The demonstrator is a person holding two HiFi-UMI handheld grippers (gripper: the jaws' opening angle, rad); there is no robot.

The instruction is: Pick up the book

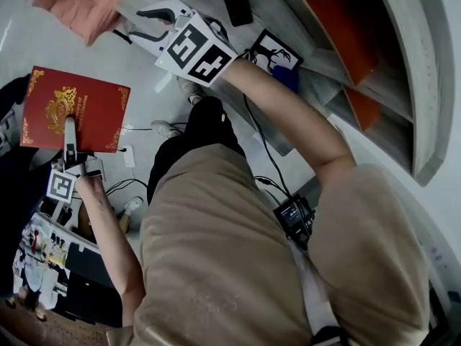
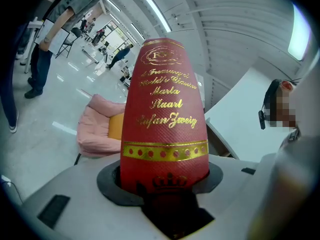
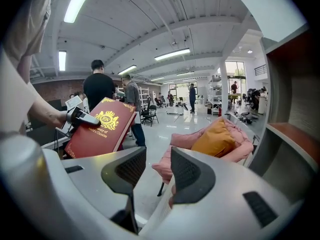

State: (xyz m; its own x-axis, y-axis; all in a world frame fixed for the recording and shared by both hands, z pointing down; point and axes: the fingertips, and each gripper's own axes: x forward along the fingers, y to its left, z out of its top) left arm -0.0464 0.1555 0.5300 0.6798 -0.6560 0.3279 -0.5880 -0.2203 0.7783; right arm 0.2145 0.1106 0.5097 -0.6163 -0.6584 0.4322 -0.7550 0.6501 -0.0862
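Note:
A red book (image 1: 79,99) with gold lettering hangs in the air at the left of the head view. My left gripper (image 1: 70,130) is shut on its lower edge, one finger lying across the cover. In the left gripper view the book (image 2: 165,114) stands up from between the jaws and fills the middle. The right gripper view shows the book (image 3: 97,129) at the left with the left gripper (image 3: 82,118) clamped on it. My right gripper (image 1: 146,26) is up near the top middle, apart from the book. Its jaws (image 3: 157,171) stand slightly apart with nothing between them.
A pink chair (image 1: 83,6) with an orange cushion (image 3: 215,139) stands on the pale floor beyond the grippers. A grey shelf unit (image 1: 403,85) with orange panels runs along the right, and a black phone (image 1: 236,4) lies on its grey top. Two people (image 3: 98,86) stand behind the book.

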